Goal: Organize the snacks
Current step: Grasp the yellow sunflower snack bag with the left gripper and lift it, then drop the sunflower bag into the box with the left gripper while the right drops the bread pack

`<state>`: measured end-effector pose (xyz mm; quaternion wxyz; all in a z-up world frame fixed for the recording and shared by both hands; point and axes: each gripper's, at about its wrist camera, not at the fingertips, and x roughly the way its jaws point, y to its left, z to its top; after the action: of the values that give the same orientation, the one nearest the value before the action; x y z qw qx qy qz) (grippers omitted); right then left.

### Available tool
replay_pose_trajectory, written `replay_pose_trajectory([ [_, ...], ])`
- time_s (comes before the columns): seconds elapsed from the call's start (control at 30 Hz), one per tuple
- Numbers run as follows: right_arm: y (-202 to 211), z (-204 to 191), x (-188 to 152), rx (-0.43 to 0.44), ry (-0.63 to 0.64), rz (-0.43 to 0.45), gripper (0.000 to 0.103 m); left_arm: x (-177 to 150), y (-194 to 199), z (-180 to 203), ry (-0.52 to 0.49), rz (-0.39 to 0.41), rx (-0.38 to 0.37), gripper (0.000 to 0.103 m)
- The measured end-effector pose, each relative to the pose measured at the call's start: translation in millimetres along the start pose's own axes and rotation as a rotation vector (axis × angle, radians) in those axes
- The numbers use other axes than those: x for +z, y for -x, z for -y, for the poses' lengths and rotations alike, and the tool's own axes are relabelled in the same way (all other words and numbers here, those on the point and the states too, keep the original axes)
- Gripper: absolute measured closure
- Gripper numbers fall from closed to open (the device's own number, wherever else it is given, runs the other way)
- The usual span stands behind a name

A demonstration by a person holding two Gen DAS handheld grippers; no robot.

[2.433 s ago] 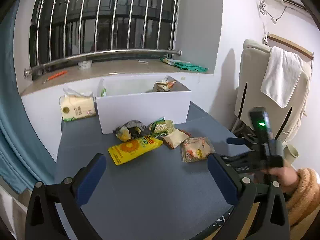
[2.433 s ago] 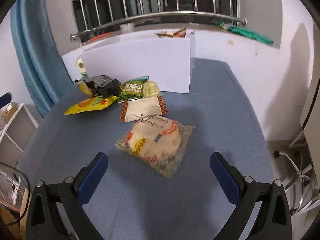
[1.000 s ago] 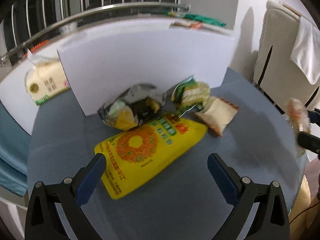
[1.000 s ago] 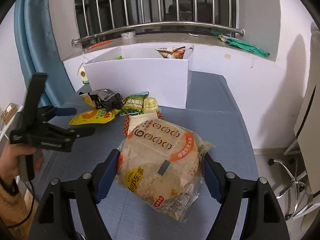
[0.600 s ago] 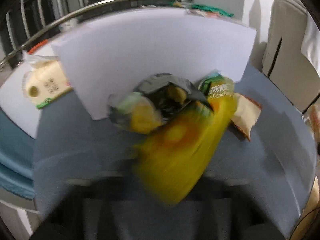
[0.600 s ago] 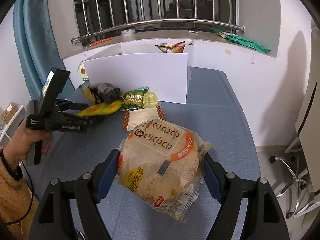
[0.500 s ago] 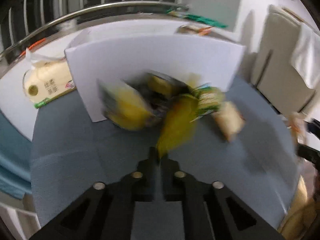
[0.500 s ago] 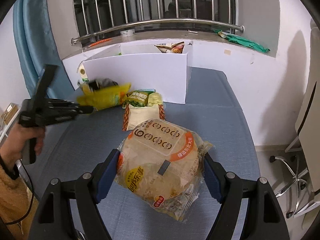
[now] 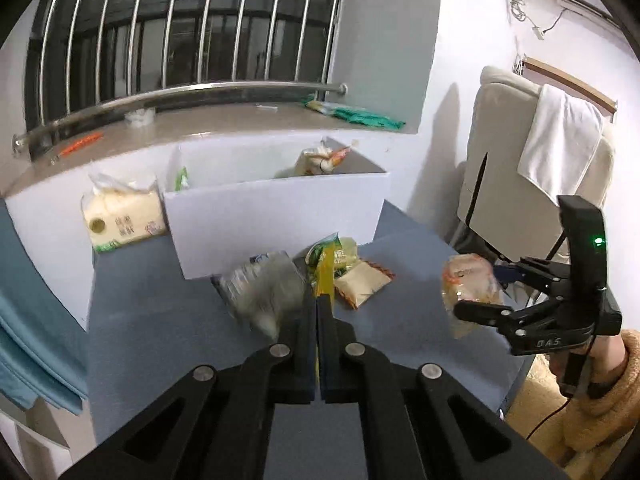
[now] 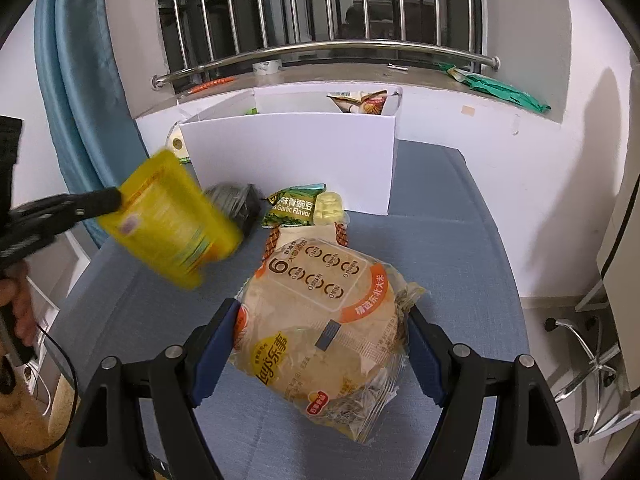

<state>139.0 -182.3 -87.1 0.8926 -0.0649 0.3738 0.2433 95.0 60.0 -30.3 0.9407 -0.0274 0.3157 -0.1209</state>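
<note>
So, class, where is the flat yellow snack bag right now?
The flat yellow snack bag is off the blue table, pinched in the left gripper at the right wrist view's left, in front of the white cardboard box.

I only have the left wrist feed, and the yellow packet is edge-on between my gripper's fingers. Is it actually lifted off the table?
Observer: Yes. The right wrist view shows the flat yellow foil packet hanging in the air from the left gripper, above the blue table.
Operator: What does the right gripper have?
Observer: The right gripper is shut on the round rice cracker pack in clear wrap.
Operator: What is left loose?
Observer: A green garlic pea bag lies before the white cardboard box.
</note>
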Motion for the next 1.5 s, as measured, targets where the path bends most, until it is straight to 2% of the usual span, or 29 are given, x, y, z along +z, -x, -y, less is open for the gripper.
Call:
replay_pose_trajectory([
  [0.23,-6.4,-9.8,-1.1,0.023,0.008,-0.01,0.021,-5.8,-2.2,-5.1,0.007,-0.049,-0.013,0.103],
  [0.3,-8.6,-11.0,-2.1,0.021,0.015,-0.02,0.021,-12.3,-6.5,1.2,-0.009,-0.062,-0.02,0.095],
  [0.33,-9.2,-10.8,-2.6,0.021,0.014,-0.023,0.021,-14.4,-8.7,3.2,-0.007,-0.066,-0.019,0.071],
  [0.37,-9.6,-10.5,-2.7,0.023,0.012,-0.023,0.021,-16.8,-12.6,6.2,-0.015,-0.079,-0.029,0.055],
  [0.4,-9.6,-10.6,-2.9,0.024,0.011,-0.024,0.021,-18.9,-15.8,9.8,-0.028,-0.084,-0.015,0.019],
  [0.43,-9.6,-10.7,-3.3,0.024,0.011,-0.024,0.021,-22.2,-18.7,15.4,-0.048,-0.08,0.021,0.006],
  [0.47,-9.7,-11.0,-3.7,0.024,0.011,-0.025,0.021,-24.8,-20.1,20.9,-0.076,-0.07,0.046,0.006],
  [0.57,-10.0,-9.6,-6.1,0.019,0.014,-0.031,0.021,-27.4,-27.3,27.2,-0.101,-0.082,0.049,0.006],
  [0.8,-12.4,-4.7,-8.5,0.016,-0.001,-0.04,0.021,-36.8,-43.1,15.6,-0.048,-0.125,0.025,0.007],
  [0.87,-13.5,-5.1,-9.6,0.016,-0.003,-0.044,0.021,-38.9,-48.5,12.4,-0.03,-0.144,0.007,0.026],
  [0.9,-14.0,-5.5,-9.9,0.017,-0.002,-0.046,0.021,-39.4,-51.9,9.6,-0.016,-0.163,-0.004,0.057],
  [0.93,-14.2,-5.8,-10.3,0.017,0.0,-0.047,0.021,-40.7,-55.6,7.3,-0.001,-0.187,-0.025,0.077],
  [0.97,-14.5,-5.9,-10.2,0.018,0.002,-0.048,0.021,-41.2,-55.7,6.5,0.014,-0.184,-0.049,0.078],
  [1.07,-14.4,-5.5,-10.4,0.019,0.002,-0.047,0.021,-41.5,-53.2,16.2,-0.04,-0.176,0.002,0.079],
  [1.3,-11.8,-2.7,-10.1,0.023,-0.013,-0.033,0.021,-35.3,-39.7,15.9,-0.029,-0.136,-0.006,0.079],
  [1.5,-1.2,2.2,1.8,0.054,-0.046,0.017,0.021,-10.3,-19.7,15.1,-0.031,-0.066,0.002,0.079],
])
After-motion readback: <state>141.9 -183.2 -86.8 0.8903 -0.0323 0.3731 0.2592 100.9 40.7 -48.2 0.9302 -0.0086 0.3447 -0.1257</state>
